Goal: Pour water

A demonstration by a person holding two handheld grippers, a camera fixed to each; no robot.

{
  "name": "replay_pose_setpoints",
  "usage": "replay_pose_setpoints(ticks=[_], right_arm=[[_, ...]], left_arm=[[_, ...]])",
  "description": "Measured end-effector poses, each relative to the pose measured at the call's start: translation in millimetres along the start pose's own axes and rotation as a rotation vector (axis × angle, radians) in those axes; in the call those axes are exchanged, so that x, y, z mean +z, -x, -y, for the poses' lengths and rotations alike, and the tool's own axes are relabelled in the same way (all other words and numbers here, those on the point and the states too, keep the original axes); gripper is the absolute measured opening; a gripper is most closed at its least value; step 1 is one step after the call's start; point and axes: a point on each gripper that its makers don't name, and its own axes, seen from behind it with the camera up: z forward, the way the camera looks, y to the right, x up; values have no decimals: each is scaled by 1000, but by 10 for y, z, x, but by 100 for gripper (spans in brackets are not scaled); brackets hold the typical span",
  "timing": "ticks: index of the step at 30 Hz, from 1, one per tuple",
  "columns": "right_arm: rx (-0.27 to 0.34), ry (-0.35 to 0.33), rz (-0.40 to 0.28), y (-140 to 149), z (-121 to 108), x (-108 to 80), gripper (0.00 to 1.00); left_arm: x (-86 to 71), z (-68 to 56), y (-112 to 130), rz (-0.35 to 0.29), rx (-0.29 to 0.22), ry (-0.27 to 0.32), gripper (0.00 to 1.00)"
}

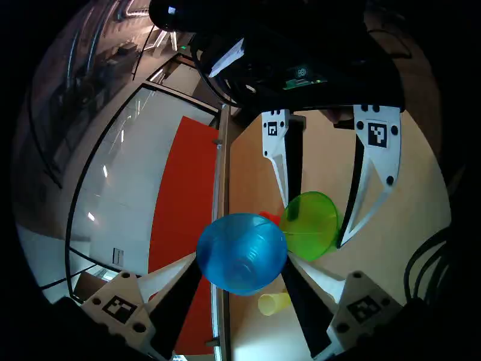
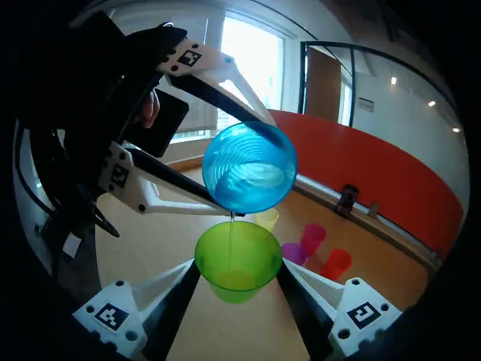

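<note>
My left gripper (image 1: 242, 263) is shut on a blue translucent cup (image 1: 242, 249), tipped over so I see its base. In the right gripper view that blue cup (image 2: 249, 167) hangs tilted, mouth toward the camera, with the left gripper (image 2: 248, 170) reaching in from the upper left. A thin stream of water (image 2: 230, 237) falls from its lip into the green cup (image 2: 238, 268) just below. My right gripper (image 2: 238, 272) is shut on this green cup, which stands upright with a little water at the bottom. The left gripper view shows the green cup (image 1: 311, 224) between the right gripper's fingers (image 1: 276, 162).
On the wooden table (image 2: 240, 334) behind the green cup stand a yellow cup (image 2: 267, 218), a magenta cup (image 2: 312, 236), a purple cup (image 2: 293, 251) and an orange cup (image 2: 335, 263). A red wall (image 2: 385, 174) runs along the far right. A hand (image 2: 150, 108) holds the left gripper.
</note>
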Motion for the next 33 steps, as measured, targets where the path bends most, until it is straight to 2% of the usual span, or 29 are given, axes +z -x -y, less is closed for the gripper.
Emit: replay_pose_setpoints(ticks=[23,33], right_arm=[[-4,0,0,-11,12,-8,90],[-3,1,1,-8,8,-21,90]], left_arm=[[-10,4,-1,-2,31,-25,85],[-1,27,-44,-8,67,-40,85]])
